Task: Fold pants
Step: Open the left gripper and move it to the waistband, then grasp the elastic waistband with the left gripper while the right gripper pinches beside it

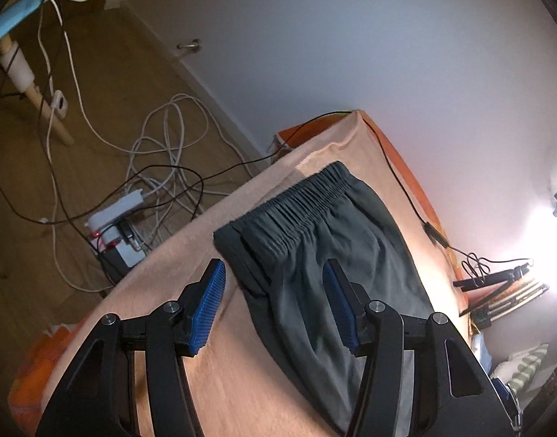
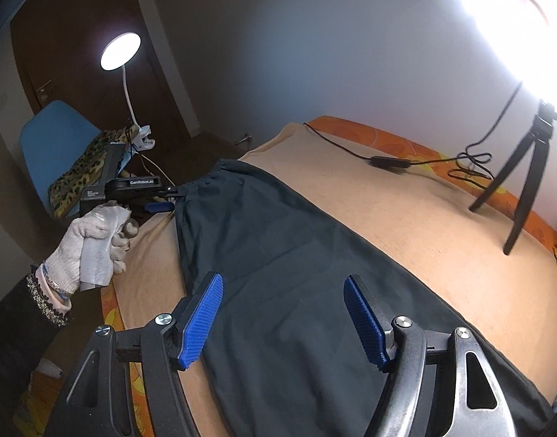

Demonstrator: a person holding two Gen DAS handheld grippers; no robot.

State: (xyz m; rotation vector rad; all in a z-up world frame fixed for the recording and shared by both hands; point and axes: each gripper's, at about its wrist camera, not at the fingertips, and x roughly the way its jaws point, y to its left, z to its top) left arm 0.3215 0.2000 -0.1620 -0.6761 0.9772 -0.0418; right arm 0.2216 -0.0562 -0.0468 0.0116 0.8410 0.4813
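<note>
Dark grey-green pants [image 1: 326, 255] lie flat on a beige blanket [image 1: 242, 364], elastic waistband [image 1: 300, 196] at the far end. My left gripper [image 1: 275, 273] hovers open over the pants' left edge just below the waistband, with nothing pinched between its blue pads [image 1: 205, 309]. In the right wrist view the pants [image 2: 278, 240] run lengthwise under my right gripper [image 2: 283, 284], which stands open above the cloth. The left gripper [image 2: 169, 198] shows there beside the waistband corner, held by a gloved hand [image 2: 93, 240].
A black cable with an inline switch [image 2: 387, 162] crosses the blanket's far side near a small black tripod [image 2: 526, 167]. Left of the bed are a lit clip lamp [image 2: 120, 51], a blue chair [image 2: 49, 138] and tangled cables [image 1: 162, 153] around a power strip [image 1: 114, 211].
</note>
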